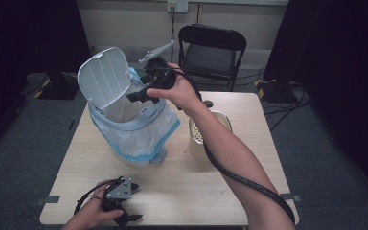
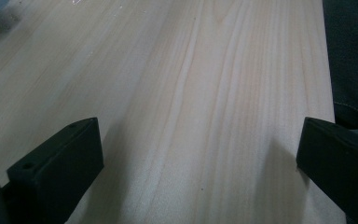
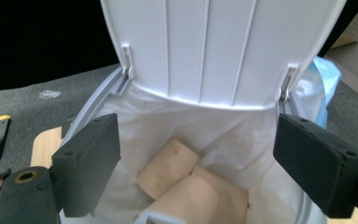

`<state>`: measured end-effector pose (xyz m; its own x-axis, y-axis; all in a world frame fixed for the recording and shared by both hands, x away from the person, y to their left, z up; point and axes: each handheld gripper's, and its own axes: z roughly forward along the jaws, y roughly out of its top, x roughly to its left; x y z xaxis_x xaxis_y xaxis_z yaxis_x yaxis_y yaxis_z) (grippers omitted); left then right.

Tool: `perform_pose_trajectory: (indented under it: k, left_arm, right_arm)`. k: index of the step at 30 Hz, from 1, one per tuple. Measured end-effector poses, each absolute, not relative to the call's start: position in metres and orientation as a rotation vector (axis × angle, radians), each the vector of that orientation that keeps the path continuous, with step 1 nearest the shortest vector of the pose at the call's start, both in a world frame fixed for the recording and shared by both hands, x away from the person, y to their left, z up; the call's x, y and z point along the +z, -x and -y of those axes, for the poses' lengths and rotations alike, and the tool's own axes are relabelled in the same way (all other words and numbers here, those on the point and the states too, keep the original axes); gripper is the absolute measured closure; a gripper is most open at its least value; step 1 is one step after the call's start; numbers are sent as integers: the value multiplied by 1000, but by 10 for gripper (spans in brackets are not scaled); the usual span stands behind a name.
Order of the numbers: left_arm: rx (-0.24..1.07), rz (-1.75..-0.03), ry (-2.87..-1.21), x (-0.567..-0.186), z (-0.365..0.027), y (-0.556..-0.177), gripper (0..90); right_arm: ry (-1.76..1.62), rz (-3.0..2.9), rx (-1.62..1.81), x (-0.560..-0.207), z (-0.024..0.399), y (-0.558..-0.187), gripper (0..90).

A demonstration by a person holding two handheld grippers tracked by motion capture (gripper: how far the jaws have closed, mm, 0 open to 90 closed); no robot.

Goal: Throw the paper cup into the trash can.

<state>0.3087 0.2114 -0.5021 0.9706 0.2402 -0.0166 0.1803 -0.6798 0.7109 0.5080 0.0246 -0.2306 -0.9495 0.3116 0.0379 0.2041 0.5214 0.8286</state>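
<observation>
1. While the white plastic flip-lid bin [image 1: 124, 112], lined with a clear bag edged in blue, stands at the far left of the pale wooden desk [image 1: 182, 182] with its lid [image 1: 103, 76] tipped up and back, the right gripper [image 1: 141, 93] hovers over the bin's open mouth, jaws aimed down and leftward into it.
2. Seen from the right gripper view, that gripper's jaws stand wide apart and hold nothing; between and below them, at the bottom of the liner, lie beige paper-like pieces [image 3: 186, 184], directly ahead of the jaws.
3. The right hand [image 1: 179, 91] is by far the nearer to the bin; any reach into it or move to shut the lid would likely fall to that side.
4. The left gripper [image 1: 122, 203] rests low at the desk's near edge, well apart from the bin, its jaws also spread and empty over bare wood.
5. A cream perforated container [image 1: 199, 132] sits just right of the bin, partly hidden by the forearm.
</observation>
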Motion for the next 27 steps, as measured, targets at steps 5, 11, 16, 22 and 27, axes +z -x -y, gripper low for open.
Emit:
perform_pose_trajectory:
  k: [5,11,16,22,27]
  left_arm:
    - [96,-291,-2334,-502,-211,-309,0]
    - [103,-293,-2332,-502,-211,-309,0]
    - [104,-292,-2333,-502,-211,-309,0]
    - [104,-293,-2333,-502,-211,-309,0]
    - [108,-294,-2335,-502,-211,-309,0]
  right_arm:
    - [-458,-2644,1418,-233,-11,-501,144]
    - [-460,-2643,1412,-235,7,-494,144]
    - [-474,-2639,1418,-236,20,-489,144]
    - [-492,-2641,1409,-240,33,-483,144]
    - [-493,-2642,1409,-245,40,-478,143]
